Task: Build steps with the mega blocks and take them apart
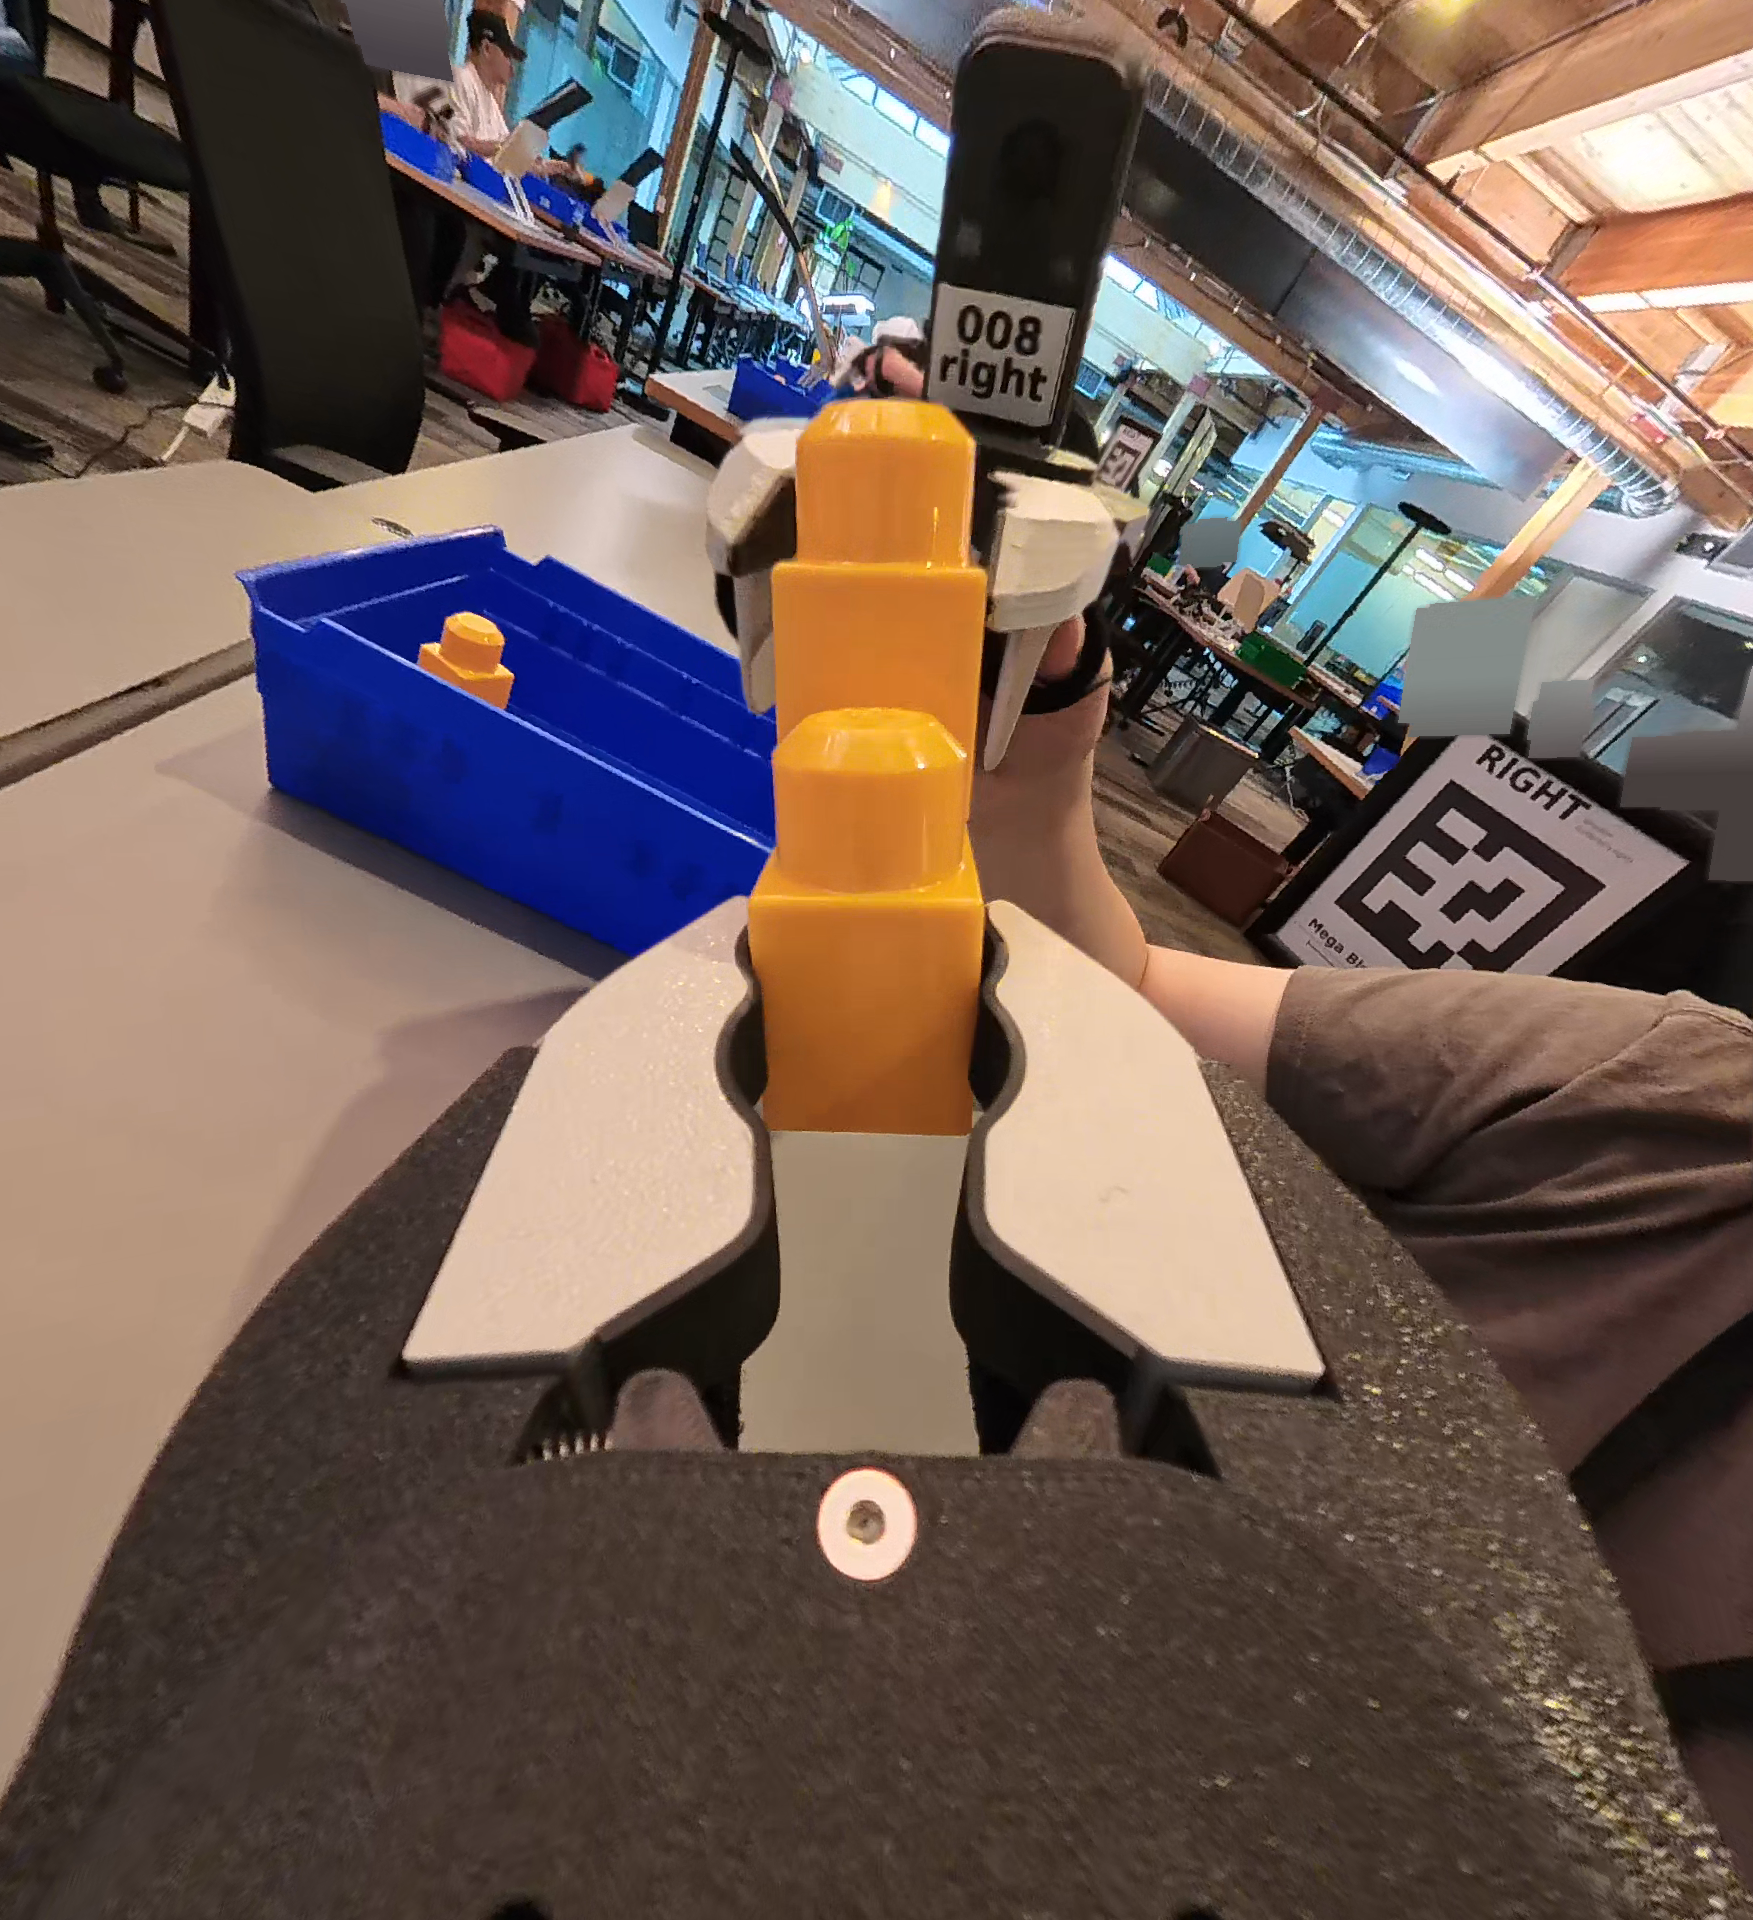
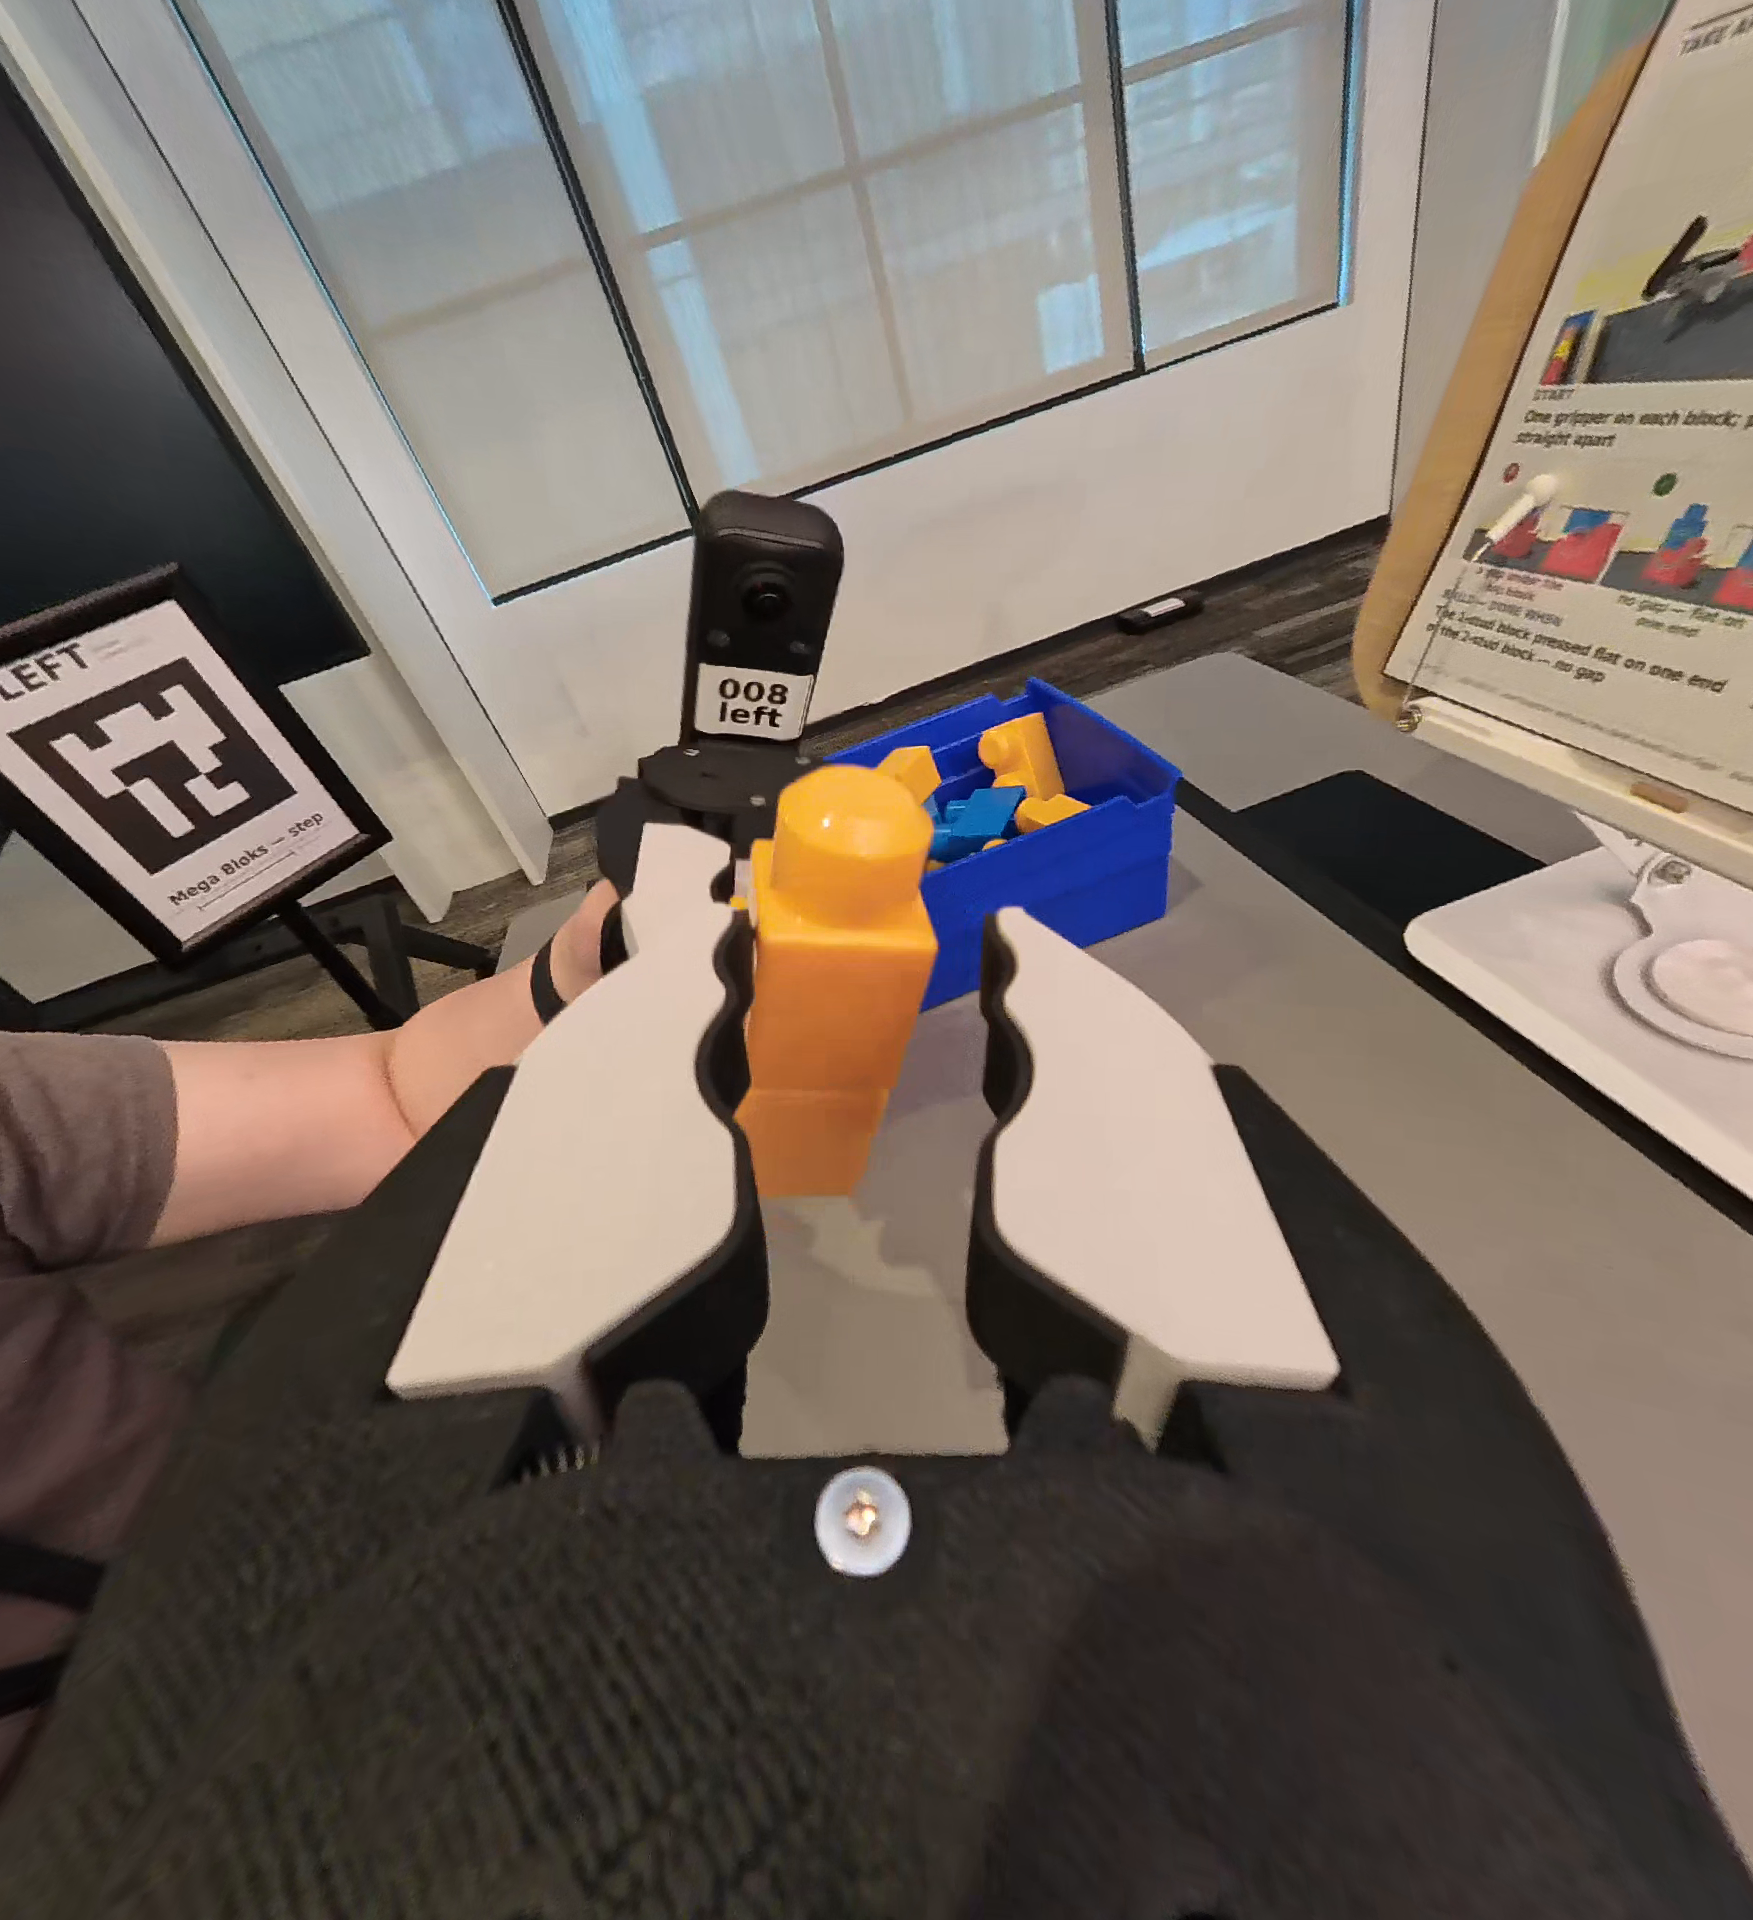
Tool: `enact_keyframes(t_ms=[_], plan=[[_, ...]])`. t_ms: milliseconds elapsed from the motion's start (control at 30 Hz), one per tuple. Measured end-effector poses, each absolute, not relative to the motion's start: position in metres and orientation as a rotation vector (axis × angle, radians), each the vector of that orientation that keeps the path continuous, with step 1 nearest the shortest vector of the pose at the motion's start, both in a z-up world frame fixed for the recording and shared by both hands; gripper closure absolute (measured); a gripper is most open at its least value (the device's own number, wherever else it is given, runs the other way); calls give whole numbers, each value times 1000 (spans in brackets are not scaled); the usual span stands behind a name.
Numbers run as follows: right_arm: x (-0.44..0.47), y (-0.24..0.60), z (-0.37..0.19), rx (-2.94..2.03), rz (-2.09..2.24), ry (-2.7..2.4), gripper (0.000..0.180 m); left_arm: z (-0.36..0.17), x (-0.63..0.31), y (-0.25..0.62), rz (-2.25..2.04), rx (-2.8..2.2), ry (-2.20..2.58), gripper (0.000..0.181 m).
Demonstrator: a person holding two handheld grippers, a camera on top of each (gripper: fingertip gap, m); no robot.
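An orange stepped stack (image 1: pixel 867 997) stands between both grippers: a low block with its stud toward me and a taller orange block (image 1: pixel 877 634) on its far end. My left gripper (image 1: pixel 867 935) is shut on the low block. In the right wrist view the stack (image 2: pixel 841 987) sits between the fingers of my right gripper (image 2: pixel 856 935). It touches the left finger (image 2: pixel 643 1039), with a gap to the right one, so that gripper is open. The right gripper also shows in the left wrist view (image 1: pixel 882 675), flanking the upper block. The left gripper shows behind the stack in the right wrist view (image 2: pixel 706 894).
A blue bin (image 1: pixel 498 748) holding one orange block (image 1: pixel 467 660) sits on the grey table (image 1: pixel 124 1039), ahead and to the left. Another blue bin (image 2: pixel 1059 883) holds several orange and blue blocks. An instruction board (image 2: pixel 1630 416) on a white base (image 2: pixel 1578 987) stands to the right. Marker signs stand off the table. Tip to tip, the grippers are about 6 cm apart.
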State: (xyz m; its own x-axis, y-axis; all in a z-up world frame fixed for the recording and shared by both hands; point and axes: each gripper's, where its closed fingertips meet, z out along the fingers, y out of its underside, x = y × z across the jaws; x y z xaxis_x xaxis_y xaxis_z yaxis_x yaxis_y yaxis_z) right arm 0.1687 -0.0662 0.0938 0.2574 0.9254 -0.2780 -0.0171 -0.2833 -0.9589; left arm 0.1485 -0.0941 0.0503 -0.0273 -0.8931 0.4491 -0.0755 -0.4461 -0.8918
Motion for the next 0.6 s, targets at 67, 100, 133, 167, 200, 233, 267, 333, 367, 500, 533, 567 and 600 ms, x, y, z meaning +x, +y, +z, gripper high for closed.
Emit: enact_keyframes(t_ms=[67, 100, 133, 167, 200, 233, 267, 333, 367, 500, 533, 567, 600], plan=[[168, -68, 90, -1579, 1234, -884, 135, 51, 148, -94, -1538, -1573, 1036, 144], [166, -70, 87, -1602, 1258, -893, 133, 52, 148, -95, -1538, -1567, 1040, 144], [163, -72, 83, -1619, 1284, -907, 132, 53, 148, -96, -1535, -1566, 1048, 144], [160, -74, 81, -1626, 1312, -920, 132, 52, 149, -96, -1527, -1565, 1052, 144], [156, -77, 80, -1617, 1349, -935, 133, 52, 149, -96, -1509, -1566, 1050, 145], [154, -79, 81, -1600, 1384, -937, 144, 53, 149, -95, -1501, -1554, 1045, 144], [154, -78, 82, -1592, 1402, -919, 144, 54, 148, -95, -1505, -1555, 1037, 144], [153, -76, 82, -1580, 1427, -893, 144, 54, 148, -93, -1527, -1554, 1015, 144], [153, -76, 83, -1577, 1439, -880, 144, 55, 148, -93, -1535, -1551, 1006, 145], [153, -74, 84, -1556, 1485, -835, 144, 56, 148, -91, -1531, -1553, 986, 145], [152, -74, 83, -1560, 1485, -845, 144, 55, 147, -92, -1521, -1557, 997, 145], [152, -75, 83, -1565, 1476, -862, 144, 55, 147, -92, -1514, -1557, 1006, 145], [152, -77, 82, -1570, 1467, -879, 144, 56, 147, -94, -1510, -1558, 1014, 145]])
